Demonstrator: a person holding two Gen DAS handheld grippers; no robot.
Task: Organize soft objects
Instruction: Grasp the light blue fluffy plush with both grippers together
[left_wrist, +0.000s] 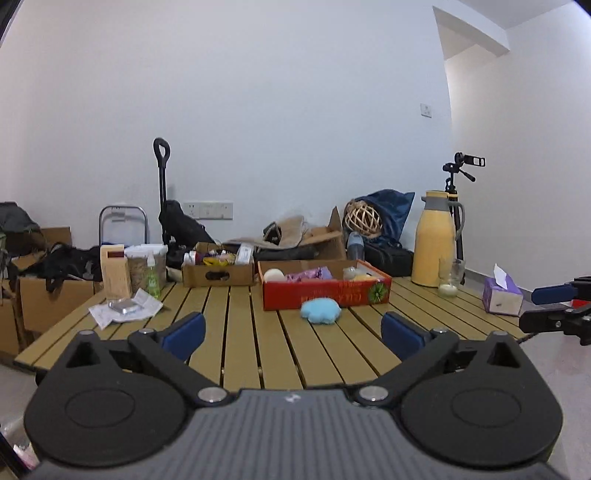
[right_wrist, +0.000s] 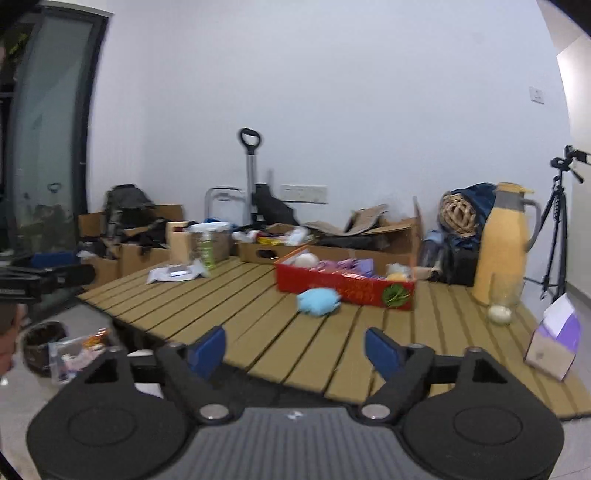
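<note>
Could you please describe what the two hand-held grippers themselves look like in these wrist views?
Both look alike. The left hand-held gripper has a ribbed dark grey body with a small white logo, two round black discs, black linkage arms with silver pivot pins, and blue pads on its fingers. The right hand-held gripper shows the same build. No cables or sleeves are visible.

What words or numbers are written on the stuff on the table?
Nothing can be read for sure.
Red box: gold letters on its front, upside down and too blurred to read.
Tissue box: a small dark mark, too small to read.
Tan carton: a dark red patch, no letters clear.
Green bottle: label too small to read.
</note>
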